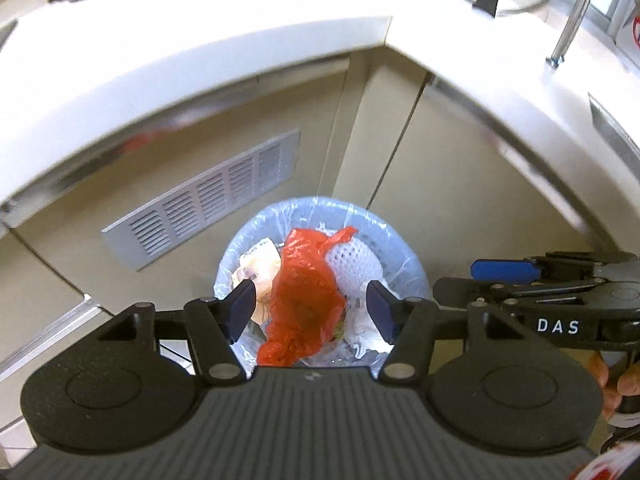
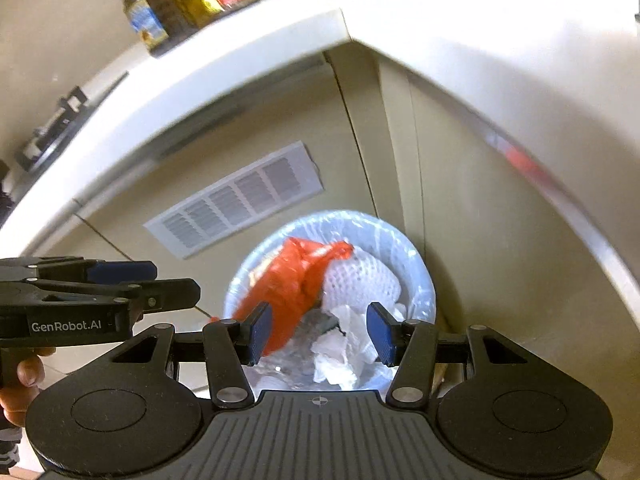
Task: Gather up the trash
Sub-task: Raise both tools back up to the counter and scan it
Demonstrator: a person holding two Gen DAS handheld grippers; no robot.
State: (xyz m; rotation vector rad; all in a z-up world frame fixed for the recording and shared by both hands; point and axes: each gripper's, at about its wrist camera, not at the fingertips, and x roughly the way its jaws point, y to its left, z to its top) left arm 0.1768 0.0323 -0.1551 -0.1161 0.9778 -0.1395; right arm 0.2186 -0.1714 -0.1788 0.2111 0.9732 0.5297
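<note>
Trash already fills the lined bin [image 1: 320,216] standing on the floor in the inner corner of the cabinets: a red bag [image 1: 306,292] on top, white foam netting [image 1: 354,264] and crumpled paper [image 2: 340,354] beside it. Left gripper [image 1: 312,308] and right gripper [image 2: 320,330] hang above the bin, jaws apart and empty. Judged from this, collection is nearly done; what remains cannot be told.

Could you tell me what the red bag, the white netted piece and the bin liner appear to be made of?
The red bag looks like thin glossy plastic film, crinkled and knotted. The white netted piece seems to be soft foam mesh, matte with regular holes. The bin liner appears to be thin translucent plastic, shiny and wrinkled over the rim.
</note>
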